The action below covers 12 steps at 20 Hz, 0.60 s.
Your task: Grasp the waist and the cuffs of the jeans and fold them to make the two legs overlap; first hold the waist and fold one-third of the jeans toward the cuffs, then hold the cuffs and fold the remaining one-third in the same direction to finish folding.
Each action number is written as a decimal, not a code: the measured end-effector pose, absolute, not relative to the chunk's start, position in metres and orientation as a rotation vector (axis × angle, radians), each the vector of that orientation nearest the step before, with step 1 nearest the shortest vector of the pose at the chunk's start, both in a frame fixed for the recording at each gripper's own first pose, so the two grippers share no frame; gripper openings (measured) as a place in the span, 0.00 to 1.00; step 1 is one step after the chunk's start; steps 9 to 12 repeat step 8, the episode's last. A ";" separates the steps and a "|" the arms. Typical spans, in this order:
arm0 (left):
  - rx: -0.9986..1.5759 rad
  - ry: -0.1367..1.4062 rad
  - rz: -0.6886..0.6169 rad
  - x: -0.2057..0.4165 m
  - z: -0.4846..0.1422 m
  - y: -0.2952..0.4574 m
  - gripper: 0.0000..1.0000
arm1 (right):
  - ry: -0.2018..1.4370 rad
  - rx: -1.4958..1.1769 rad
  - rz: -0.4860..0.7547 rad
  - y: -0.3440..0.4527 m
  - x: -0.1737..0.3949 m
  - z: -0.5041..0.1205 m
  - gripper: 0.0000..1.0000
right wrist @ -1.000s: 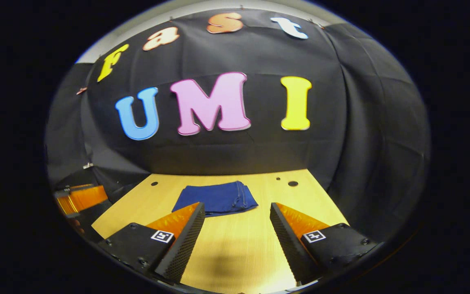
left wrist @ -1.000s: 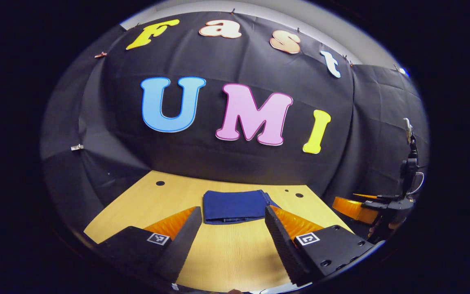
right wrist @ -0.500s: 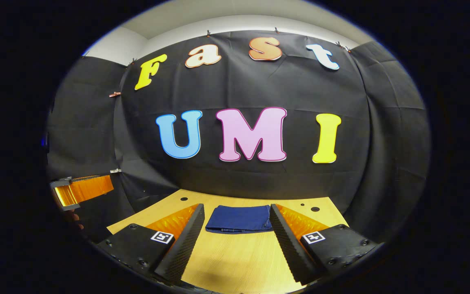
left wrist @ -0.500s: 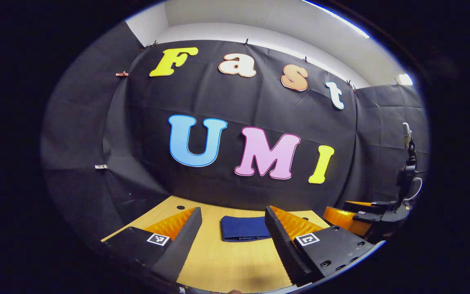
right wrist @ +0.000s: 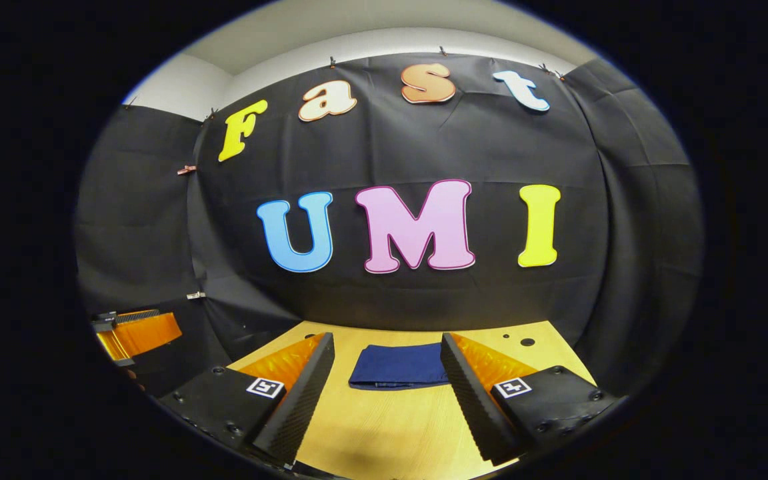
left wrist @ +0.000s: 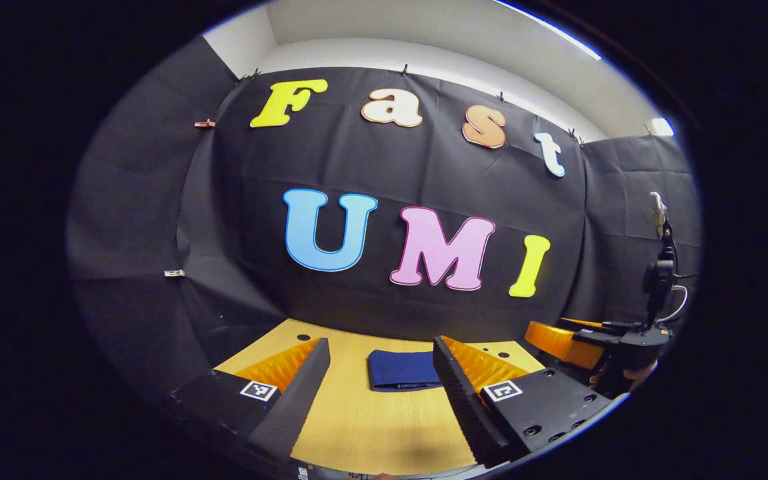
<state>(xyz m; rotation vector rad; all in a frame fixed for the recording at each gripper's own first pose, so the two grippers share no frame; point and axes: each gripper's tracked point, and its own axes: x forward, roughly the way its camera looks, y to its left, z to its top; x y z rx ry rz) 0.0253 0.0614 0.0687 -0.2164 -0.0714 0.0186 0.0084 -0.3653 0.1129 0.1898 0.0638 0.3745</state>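
Note:
The dark blue jeans (left wrist: 403, 371) lie folded into a compact flat rectangle on the wooden table (left wrist: 371, 427), toward its far side. In the right gripper view the same folded jeans (right wrist: 399, 366) rest flat ahead on the table (right wrist: 397, 427). My left gripper (left wrist: 381, 353) is open, raised above the near part of the table, well short of the jeans, with nothing between its fingers. My right gripper (right wrist: 387, 347) is likewise open and holds nothing, also back from the jeans. The right gripper (left wrist: 584, 340) shows at the right edge of the left gripper view, and the left gripper (right wrist: 137, 330) at the left edge of the right gripper view.
The black cloth wall stands right behind the table's far edge. Small round holes (right wrist: 527, 342) mark the tabletop near its far corners. A black stand with a cable (left wrist: 661, 280) rises at the right of the left gripper view.
Both grippers have drawn back and tilted up away from the folded jeans, which now look smaller and farther off. The jeans have not moved. Both grippers stay open.

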 end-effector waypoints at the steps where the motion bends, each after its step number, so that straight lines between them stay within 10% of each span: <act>1: -0.215 -0.070 0.016 0.025 0.069 0.061 0.96 | 0.068 0.189 0.377 -0.365 0.007 0.113 0.98; 12: -0.213 -0.061 -0.003 0.020 0.063 0.046 0.96 | 0.101 0.185 0.371 -0.368 0.006 0.107 0.98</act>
